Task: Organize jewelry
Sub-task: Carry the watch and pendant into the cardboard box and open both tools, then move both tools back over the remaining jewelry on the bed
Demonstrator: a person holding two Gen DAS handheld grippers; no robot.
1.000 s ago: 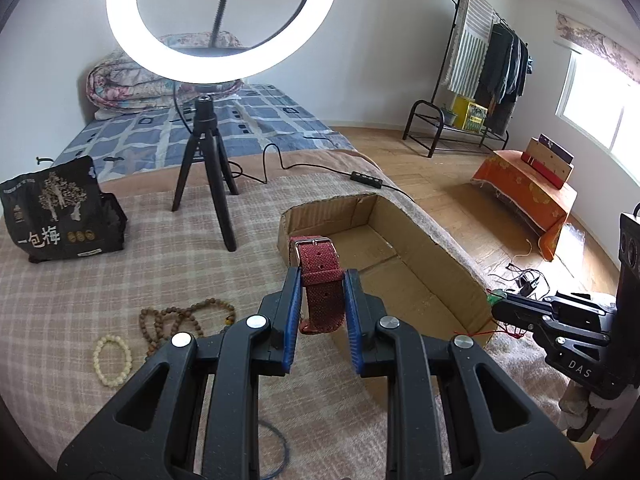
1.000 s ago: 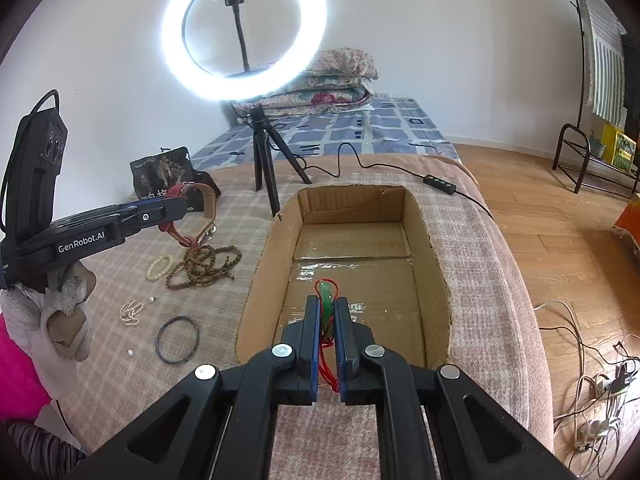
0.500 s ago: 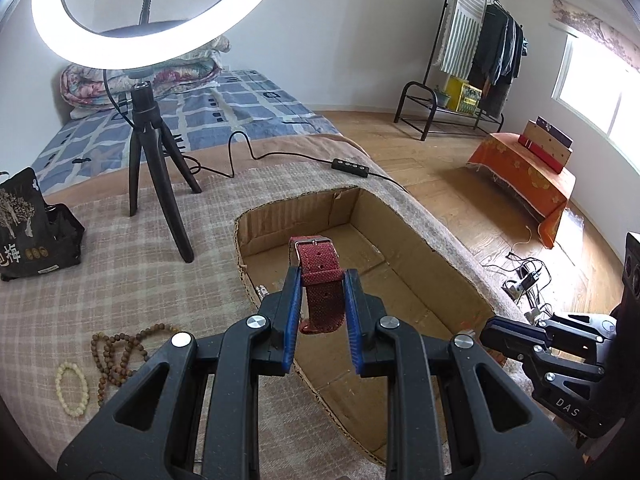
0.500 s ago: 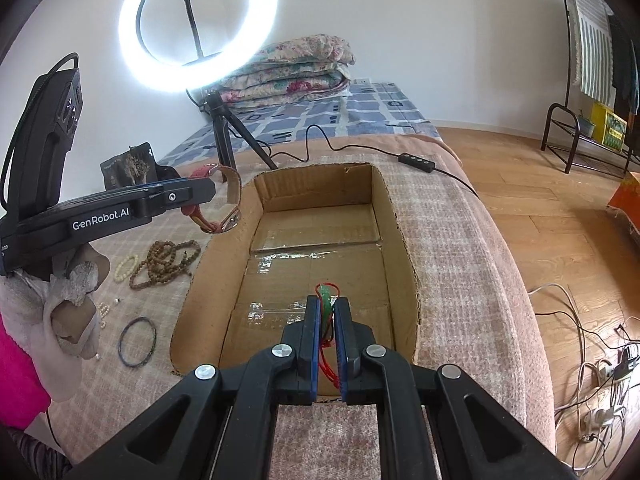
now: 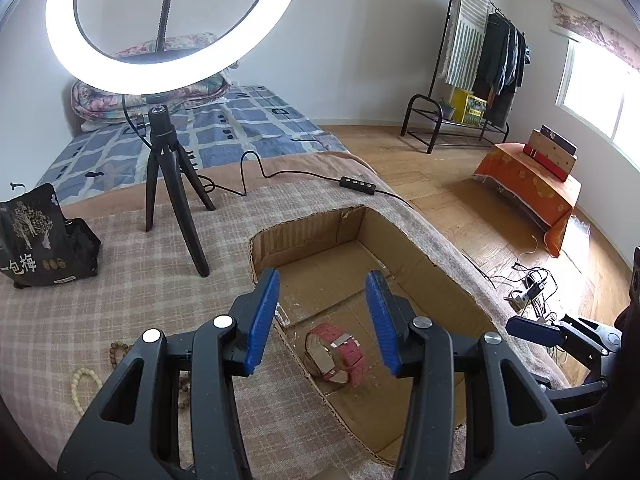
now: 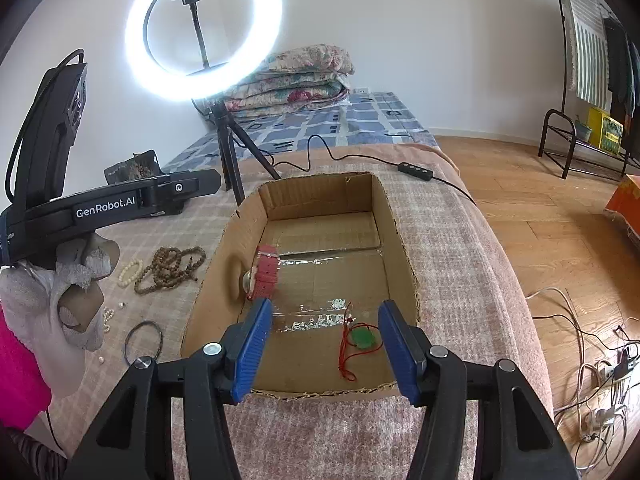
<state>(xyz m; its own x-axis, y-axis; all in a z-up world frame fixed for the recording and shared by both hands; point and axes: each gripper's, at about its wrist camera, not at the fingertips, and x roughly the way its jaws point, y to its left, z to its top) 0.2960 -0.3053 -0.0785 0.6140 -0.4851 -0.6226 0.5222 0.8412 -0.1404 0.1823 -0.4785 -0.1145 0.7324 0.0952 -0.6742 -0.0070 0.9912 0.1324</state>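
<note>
My left gripper (image 5: 322,320) hovers over the cardboard box (image 5: 304,232), jaws opening, nothing between the pads. Beneath it, the red-strapped watch (image 5: 336,354) lies on the box floor near the left wall, free of the pads. In the right wrist view the watch (image 6: 266,272) rests against that wall. My right gripper (image 6: 326,336) hangs over the near end of the box (image 6: 320,196), jaws also opening and empty. A green pendant on a red cord (image 6: 362,338) lies loose on the floor below it.
On the checked blanket left of the box lie a brown bead necklace (image 6: 172,268), a cream bead bracelet (image 6: 130,272), a black bangle (image 6: 144,340) and small pearls (image 6: 107,314). A ring light tripod (image 5: 172,184) and a black bag (image 5: 36,240) stand behind.
Both grippers have opened. The watch has dropped from the left gripper into the box. The green pendant has fallen from the right gripper onto the box floor.
</note>
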